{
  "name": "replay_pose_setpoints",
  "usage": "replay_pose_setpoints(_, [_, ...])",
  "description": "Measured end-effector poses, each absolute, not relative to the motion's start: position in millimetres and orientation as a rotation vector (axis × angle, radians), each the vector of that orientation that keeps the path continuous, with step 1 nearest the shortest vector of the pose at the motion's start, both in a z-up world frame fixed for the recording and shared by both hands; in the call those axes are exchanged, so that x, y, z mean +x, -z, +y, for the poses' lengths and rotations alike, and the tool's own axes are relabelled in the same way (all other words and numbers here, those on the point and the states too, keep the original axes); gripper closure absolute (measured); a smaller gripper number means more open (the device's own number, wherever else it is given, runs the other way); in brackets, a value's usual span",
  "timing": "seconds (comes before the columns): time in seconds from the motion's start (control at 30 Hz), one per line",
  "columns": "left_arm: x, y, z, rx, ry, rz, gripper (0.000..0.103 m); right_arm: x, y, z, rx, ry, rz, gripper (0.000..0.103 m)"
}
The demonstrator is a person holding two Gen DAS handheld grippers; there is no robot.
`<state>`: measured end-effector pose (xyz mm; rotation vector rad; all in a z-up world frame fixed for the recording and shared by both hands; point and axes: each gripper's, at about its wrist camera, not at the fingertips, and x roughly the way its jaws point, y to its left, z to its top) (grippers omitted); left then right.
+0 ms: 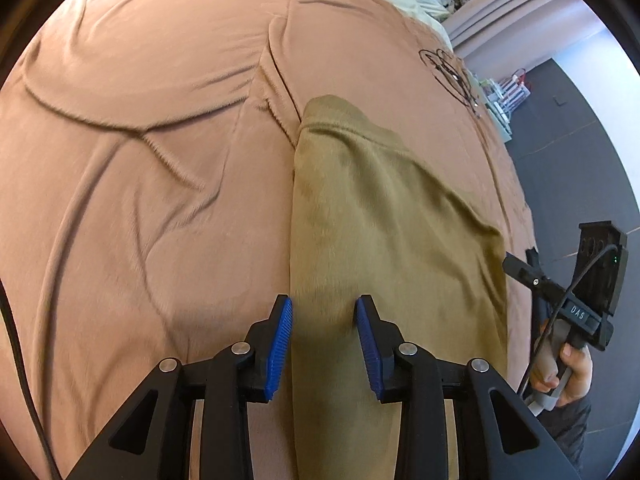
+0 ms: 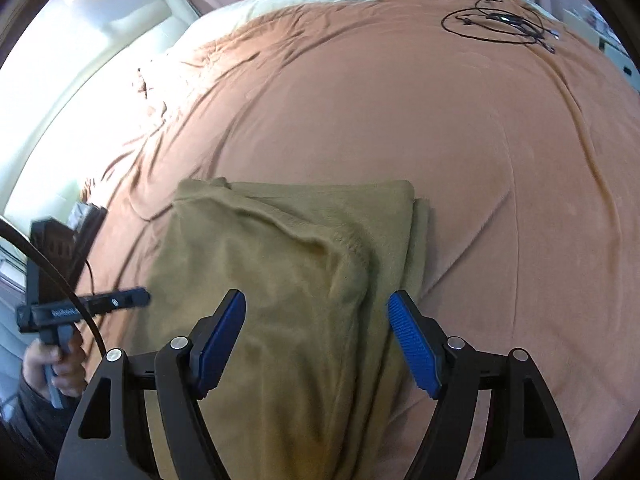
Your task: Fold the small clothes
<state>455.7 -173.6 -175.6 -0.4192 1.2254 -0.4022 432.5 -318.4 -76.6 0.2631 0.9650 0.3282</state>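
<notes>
Rumpled bedspread (image 2: 400, 120) carries the folded olive garment (image 2: 288, 264) beneath both empty, parted jaws.

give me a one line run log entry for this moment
stage: mid-fold | olive garment: folded lengthwise on brown bedspread | left gripper: open, over garment edge | right gripper: open, above garment | black cable: far side
</notes>
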Motion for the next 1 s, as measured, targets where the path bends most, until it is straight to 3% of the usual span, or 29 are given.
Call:
replay_pose_setpoints(0.03, [459.5, 176.8, -175.2, -0.415, 0.394, 1.227, 0.068, 439.0, 78.5, -316.7, 0.264, -0.324, 0.973, 0.058])
replay_pose_setpoints(0.13, [468.6, 177.2, -181.6, -0.395, 0.381, 1.224, 0.068, 451.8, 80.9, -318.2, 0.274, -0.314, 0.977, 0.08])
replay_pose_setpoints(0.23, [477.9, 177.2, -185.9, -0.379, 0.365, 1.219, 0.068, 454.5, 77.9, -315.1, 0.232, -0.289, 0.97, 0.094])
replay_pose_setpoints(0.33, [486.1, 178.4, -187.4, -0.36, 0.347, 1.211, 0.068, 456.8, 79.0, -315.2, 0.222, -0.253, 0.973, 0.096])
replay_pose_setpoints(0.53, [483.4, 178.4, -187.6, -0.377, 0.326, 1.2, 0.068, 450.9, 76.6, -304.8, 0.209, -0.173, 0.987, 0.095])
replay_pose_setpoints(0.7, [464.9, 178.8, -184.7, -0.384, 0.35, 1.21, 0.067, 436.5, 64.4, -302.8, 0.177, -0.112, 1.001, 0.071])
replay_pose_setpoints(0.8, [450.1, 178.5, -182.2, -0.39, 0.365, 1.217, 0.067, 421.6, 59.6, -307.6, 0.188, -0.11, 1.003, 0.051])
replay_pose_setpoints(1.0, [417.5, 181.9, -179.9, -0.379, 0.392, 1.237, 0.067, 383.5, 62.6, -311.2, 0.241, -0.153, 1.022, 0.047])
